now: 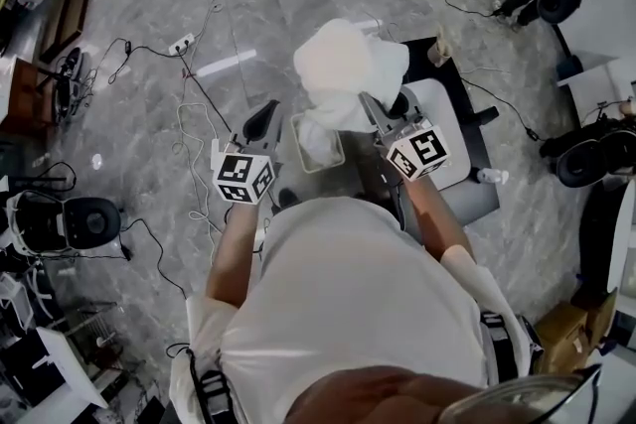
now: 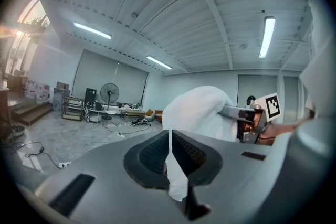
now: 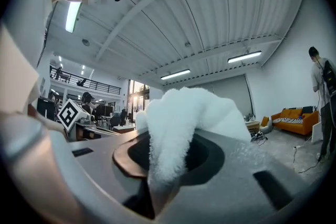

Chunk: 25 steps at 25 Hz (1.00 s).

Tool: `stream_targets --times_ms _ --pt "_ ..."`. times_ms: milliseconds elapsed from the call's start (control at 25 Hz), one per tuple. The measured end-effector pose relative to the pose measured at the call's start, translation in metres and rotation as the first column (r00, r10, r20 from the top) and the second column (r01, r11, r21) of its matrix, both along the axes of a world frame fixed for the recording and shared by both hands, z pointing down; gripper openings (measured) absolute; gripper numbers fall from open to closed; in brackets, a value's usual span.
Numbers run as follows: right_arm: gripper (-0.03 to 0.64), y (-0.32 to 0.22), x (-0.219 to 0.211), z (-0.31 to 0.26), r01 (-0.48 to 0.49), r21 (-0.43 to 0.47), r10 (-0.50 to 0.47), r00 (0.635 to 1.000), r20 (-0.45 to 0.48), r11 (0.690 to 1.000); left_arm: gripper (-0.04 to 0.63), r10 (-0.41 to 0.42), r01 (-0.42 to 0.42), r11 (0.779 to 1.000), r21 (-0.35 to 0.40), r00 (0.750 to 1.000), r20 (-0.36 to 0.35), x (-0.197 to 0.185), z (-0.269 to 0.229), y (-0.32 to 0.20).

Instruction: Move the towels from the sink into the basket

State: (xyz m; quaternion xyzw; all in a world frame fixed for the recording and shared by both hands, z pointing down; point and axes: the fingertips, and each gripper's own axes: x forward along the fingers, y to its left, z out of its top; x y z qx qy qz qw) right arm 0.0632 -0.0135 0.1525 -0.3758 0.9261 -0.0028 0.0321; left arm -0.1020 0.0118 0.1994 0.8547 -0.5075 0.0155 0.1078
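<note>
ITEM: white fluffy terry towel (image 1: 343,74), raised, slung between both units | left hand-held gripper (image 2: 169,157): clamped on its thin edge | right hand-held gripper (image 3: 160,165): clamped on a thick fold | HANDLING: likely light, limp, non-fragile; pinch bunched folds, as thin edges may slip.

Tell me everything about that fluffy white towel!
The white towel looks soft and fluffy, like terry cloth. It is bunched into a puffy lump, held up in the air above the floor. The left gripper pinches a thin edge of it, and the right gripper bites a thick fold. A loose end hangs down between them.
</note>
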Motion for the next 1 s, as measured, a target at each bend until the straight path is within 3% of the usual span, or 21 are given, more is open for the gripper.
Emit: stream_targets --times_ms 480,760,1000 --pt "0.106 -0.014 -0.029 0.047 0.04 -0.107 -0.044 0.998 -0.041 0.993 0.018 -0.005 0.006 0.998 -0.066 1.0 0.023 -0.017 0.036 -0.01" --pt "0.106 -0.033 -0.046 0.146 0.062 -0.251 -0.087 0.992 -0.086 0.966 0.018 0.043 -0.034 0.986 -0.162 0.998 0.048 -0.011 0.11 -0.028" --pt "0.107 -0.047 -0.058 0.263 0.032 -0.37 -0.093 0.985 -0.147 0.928 0.018 0.091 -0.073 0.97 -0.232 0.994 0.067 -0.01 0.2 -0.049"
